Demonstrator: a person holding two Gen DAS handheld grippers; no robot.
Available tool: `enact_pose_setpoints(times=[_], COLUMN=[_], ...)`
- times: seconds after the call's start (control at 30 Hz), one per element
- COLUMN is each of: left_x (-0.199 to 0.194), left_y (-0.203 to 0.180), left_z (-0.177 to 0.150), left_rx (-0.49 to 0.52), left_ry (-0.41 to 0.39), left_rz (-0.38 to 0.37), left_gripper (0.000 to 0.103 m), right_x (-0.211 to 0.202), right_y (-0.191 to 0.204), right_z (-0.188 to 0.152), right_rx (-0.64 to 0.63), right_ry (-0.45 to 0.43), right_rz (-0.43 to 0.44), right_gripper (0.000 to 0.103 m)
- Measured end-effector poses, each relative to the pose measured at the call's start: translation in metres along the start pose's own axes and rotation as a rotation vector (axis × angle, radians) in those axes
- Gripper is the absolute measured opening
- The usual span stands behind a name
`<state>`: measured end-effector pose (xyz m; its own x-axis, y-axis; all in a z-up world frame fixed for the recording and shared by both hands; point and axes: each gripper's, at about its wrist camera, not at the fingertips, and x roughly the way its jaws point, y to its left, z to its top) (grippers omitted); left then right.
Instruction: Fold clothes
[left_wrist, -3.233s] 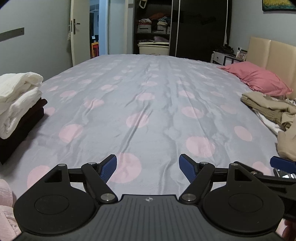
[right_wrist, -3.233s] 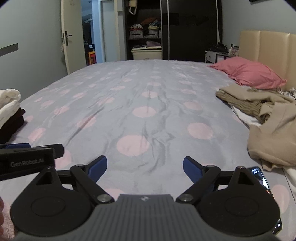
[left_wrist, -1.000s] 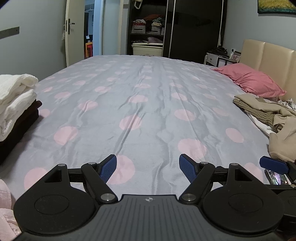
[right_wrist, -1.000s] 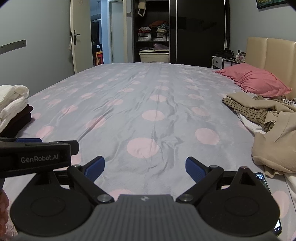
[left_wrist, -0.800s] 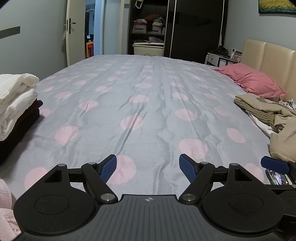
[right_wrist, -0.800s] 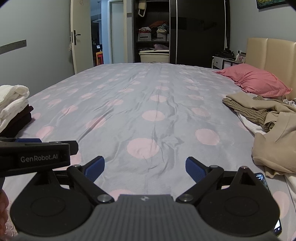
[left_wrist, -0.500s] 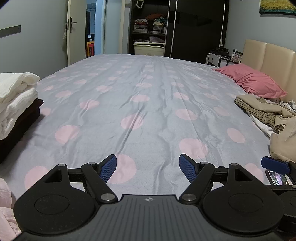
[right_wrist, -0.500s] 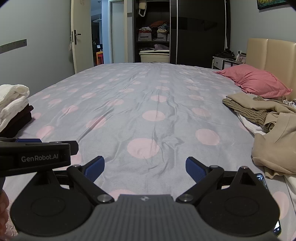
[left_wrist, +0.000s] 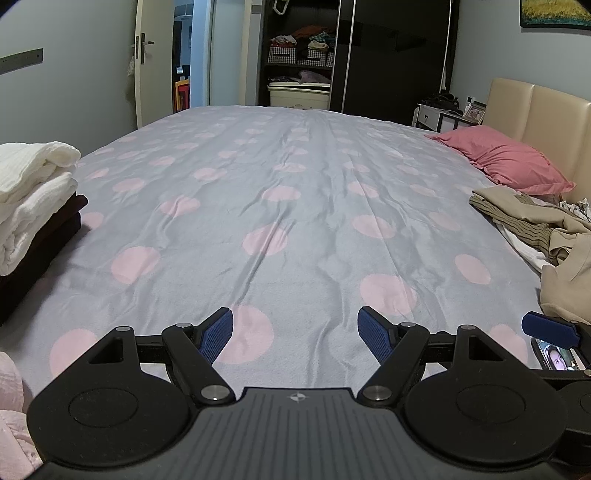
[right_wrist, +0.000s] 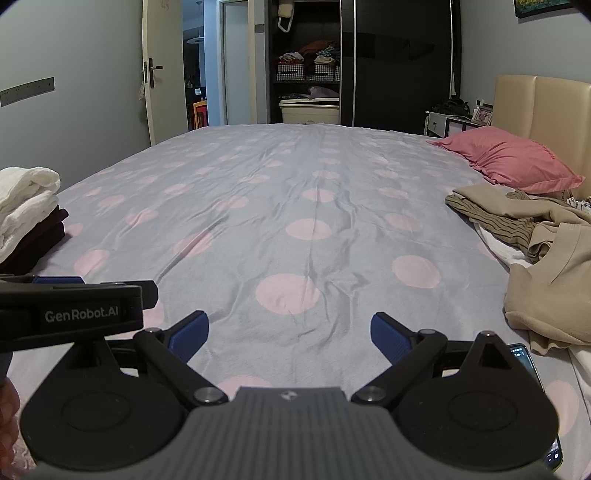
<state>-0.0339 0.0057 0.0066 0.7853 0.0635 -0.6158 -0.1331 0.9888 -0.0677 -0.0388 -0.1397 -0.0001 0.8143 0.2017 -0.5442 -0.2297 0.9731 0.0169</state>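
A heap of unfolded beige and striped clothes (left_wrist: 546, 229) (right_wrist: 539, 236) lies at the bed's right side, below a pink pillow (left_wrist: 506, 158) (right_wrist: 509, 158). A folded stack of white and dark brown clothes (left_wrist: 33, 206) (right_wrist: 26, 210) rests at the left edge. My left gripper (left_wrist: 295, 330) hovers open over the near part of the sheet, holding nothing. My right gripper (right_wrist: 290, 334) is open too and empty, just right of the left one, whose black body (right_wrist: 70, 310) shows at its left. A blue fingertip of the right gripper (left_wrist: 548, 328) shows in the left wrist view.
The grey sheet with pink dots (left_wrist: 295, 184) covers the wide bed. A phone (right_wrist: 524, 354) (left_wrist: 557, 356) lies near the beige heap. Pink cloth (left_wrist: 11, 424) sits at the near left corner. A headboard (right_wrist: 546, 110), a wardrobe (left_wrist: 351, 55) and an open door (left_wrist: 151, 62) stand beyond.
Both views have drifted very slightly; the grippers stay open and empty over the near sheet. No clothes have moved.
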Motion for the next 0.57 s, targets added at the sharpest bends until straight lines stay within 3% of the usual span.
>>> enact_pose_setpoints(times=[0.57], left_x=[-0.0022], left_y=[0.0016], left_z=[-0.0007], left_rx=[0.018], left_ry=[0.011], left_rz=[0.003], left_gripper=[0.074], right_x=[0.001], right_y=[0.0029], right_z=[-0.002], right_rx=[-0.006], right_ry=[0.006], right_rz=[0.002], right_gripper=[0.096])
